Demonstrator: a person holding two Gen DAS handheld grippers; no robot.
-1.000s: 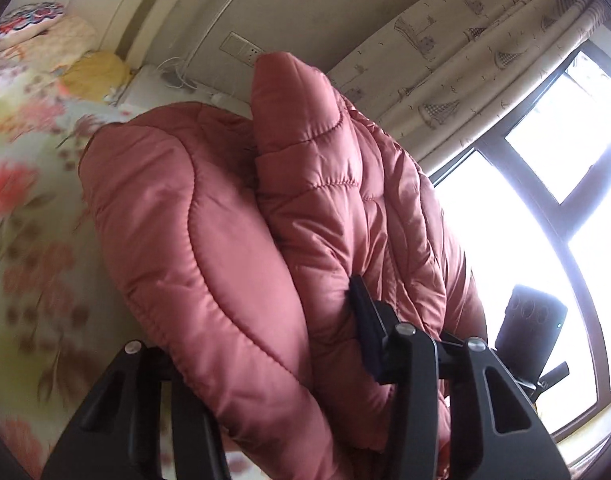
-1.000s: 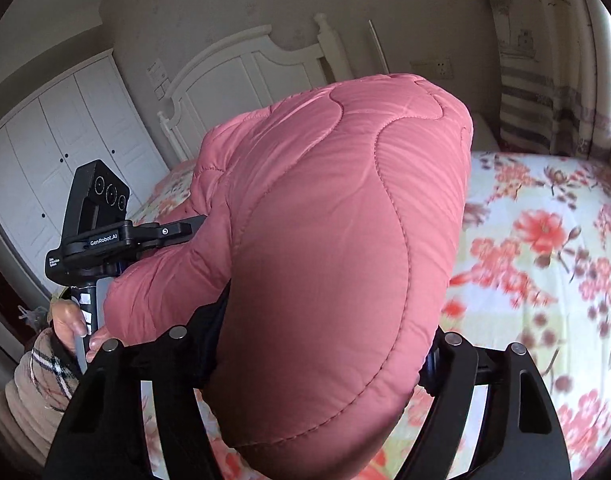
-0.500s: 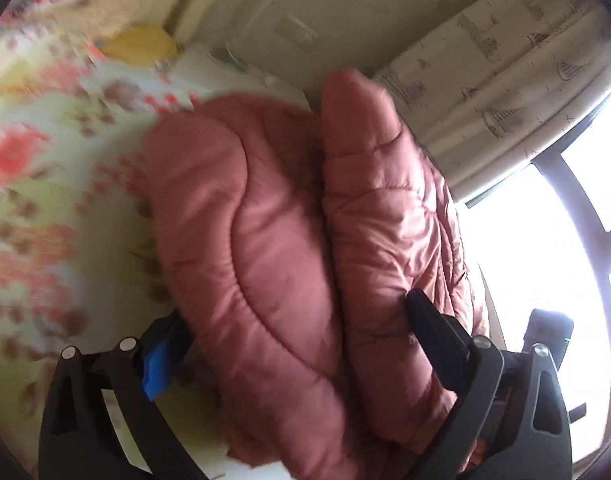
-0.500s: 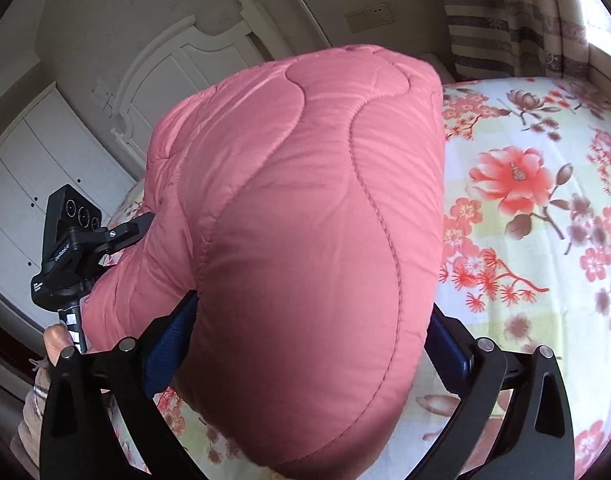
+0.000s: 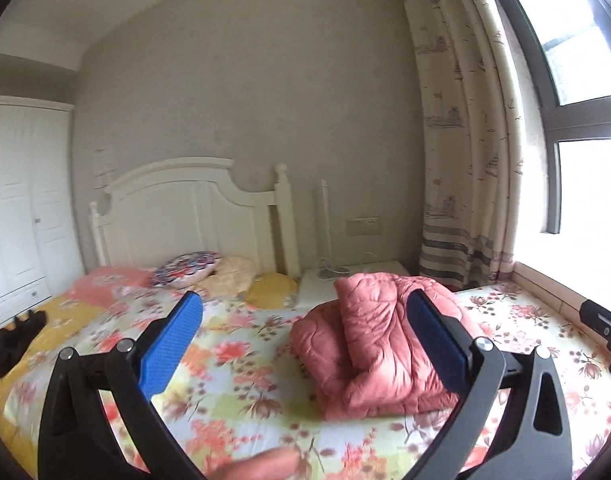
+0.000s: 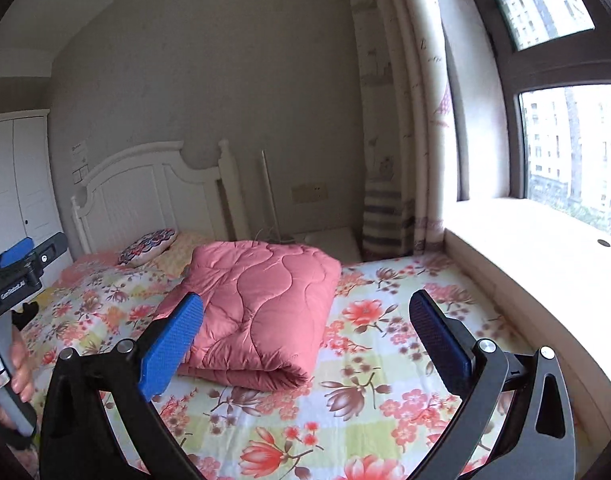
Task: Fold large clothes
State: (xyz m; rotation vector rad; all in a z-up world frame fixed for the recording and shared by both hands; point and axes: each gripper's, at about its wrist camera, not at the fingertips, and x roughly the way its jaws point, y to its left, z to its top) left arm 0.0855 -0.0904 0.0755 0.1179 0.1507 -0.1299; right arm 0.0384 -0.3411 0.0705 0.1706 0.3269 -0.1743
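A pink quilted jacket lies folded into a thick bundle on the flowered bed sheet, toward the window side. My left gripper hovers short of it, open, with nothing between its blue pads. In the right wrist view the same jacket rests flat with its fold facing me. My right gripper is open and empty above the sheet. At that view's left edge a hand holds the left gripper's handle.
A white headboard and several pillows sit at the bed's far end. A black garment lies at the left. A white nightstand, a curtain and a stone window sill bound the right side.
Both grippers let go of the pink jacket, opened wide and pulled back and up. The jacket now lies folded on the bed, apart from both.
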